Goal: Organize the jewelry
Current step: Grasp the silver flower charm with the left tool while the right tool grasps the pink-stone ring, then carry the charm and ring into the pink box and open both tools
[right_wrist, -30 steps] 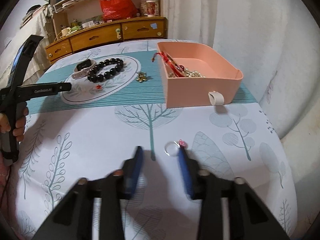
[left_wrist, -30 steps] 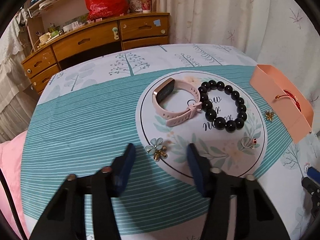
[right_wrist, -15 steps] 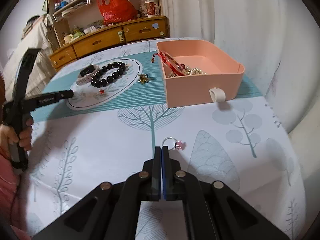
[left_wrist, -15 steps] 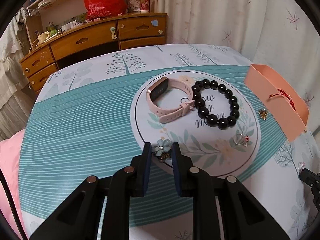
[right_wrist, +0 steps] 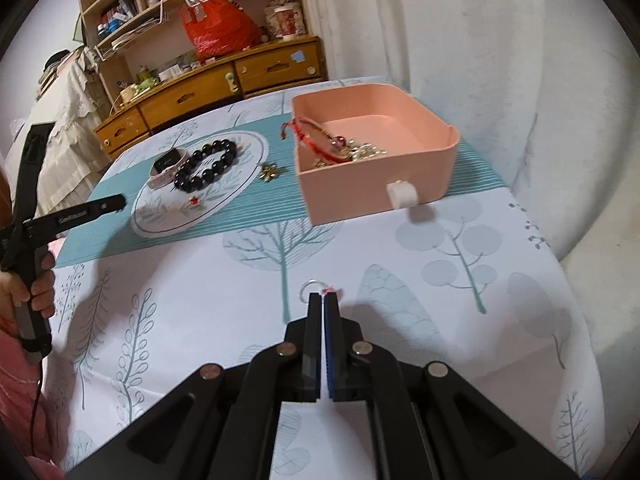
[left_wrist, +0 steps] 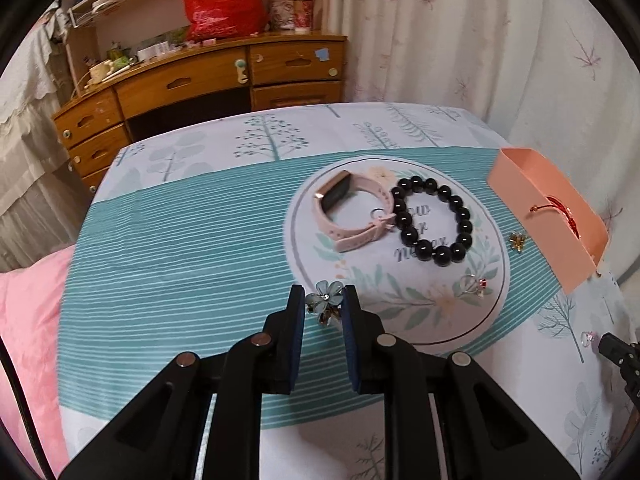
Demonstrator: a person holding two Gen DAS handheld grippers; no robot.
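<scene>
My left gripper (left_wrist: 323,296) is shut on a pale blue flower brooch (left_wrist: 326,299) at the near edge of the round printed mat (left_wrist: 400,308). A pink watch (left_wrist: 352,216), a black bead bracelet (left_wrist: 432,220) and a small ring with a red stone (left_wrist: 472,284) lie on the mat. A gold flower charm (left_wrist: 518,241) lies beside the pink drawer box (left_wrist: 560,236). My right gripper (right_wrist: 323,298) is shut on a silver ring with a pink stone (right_wrist: 314,287), low over the tablecloth. The pink drawer box (right_wrist: 424,176) holds a red cord and chains.
The table carries a white and teal tree-print cloth (right_wrist: 460,240). A wooden dresser (left_wrist: 192,84) with a red bag (left_wrist: 224,4) stands behind it. A curtain (left_wrist: 440,32) hangs at the right. A pink cushion (left_wrist: 28,320) lies at the left edge.
Both grippers closed from open: the left around the blue flower brooch, the right on the silver ring. The right gripper moved slightly forward toward the ring.
</scene>
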